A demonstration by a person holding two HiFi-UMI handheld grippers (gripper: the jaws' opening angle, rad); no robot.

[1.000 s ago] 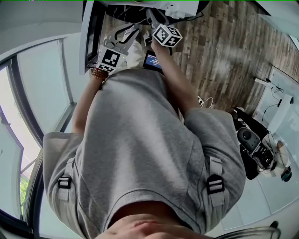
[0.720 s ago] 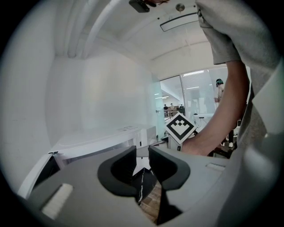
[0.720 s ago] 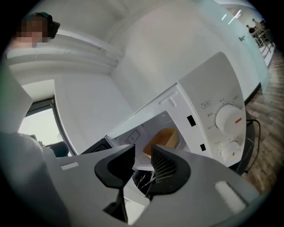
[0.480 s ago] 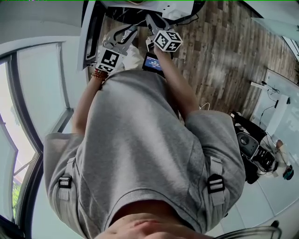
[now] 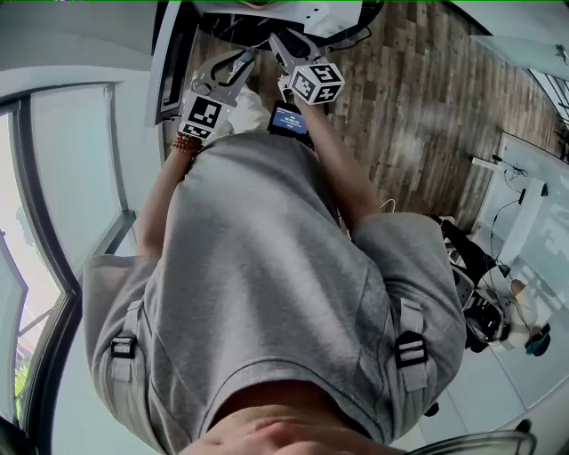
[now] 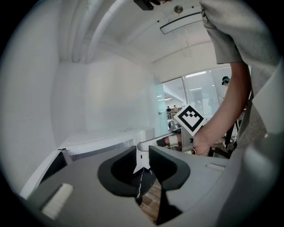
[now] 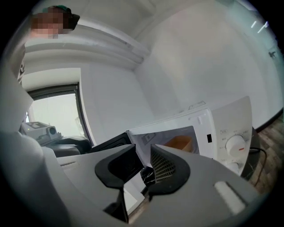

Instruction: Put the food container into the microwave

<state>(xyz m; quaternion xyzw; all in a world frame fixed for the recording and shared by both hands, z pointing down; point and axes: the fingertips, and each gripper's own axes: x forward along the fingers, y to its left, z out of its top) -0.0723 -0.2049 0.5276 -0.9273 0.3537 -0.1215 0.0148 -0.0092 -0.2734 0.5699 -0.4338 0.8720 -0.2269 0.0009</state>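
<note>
An orange food container point(image 7: 179, 142) sits inside the white microwave point(image 7: 222, 128), whose door point(image 7: 111, 141) hangs open to the left. In the head view the microwave point(image 5: 293, 11) lies at the top edge, its door point(image 5: 169, 62) seen as a dark strip. My left gripper point(image 5: 244, 58) and right gripper point(image 5: 283, 40) are both held up in front of it. Each gripper's own view, left gripper point(image 6: 142, 153) and right gripper point(image 7: 143, 153), shows a narrow gap between the jaws with nothing in it. The right gripper point(image 6: 146, 144) also shows in the left gripper view.
My grey shirt point(image 5: 267, 284) fills most of the head view. Wooden floor point(image 5: 418, 98) lies to the right of the microwave. Tall window panes point(image 5: 62, 178) stand at the left, and dark equipment point(image 5: 480, 293) at the far right. The microwave's knob point(image 7: 235, 144) faces me.
Both grippers stay raised before the microwave. The right gripper's marker cube has slipped slightly lower in the head view, and the head camera has swung a little.
</note>
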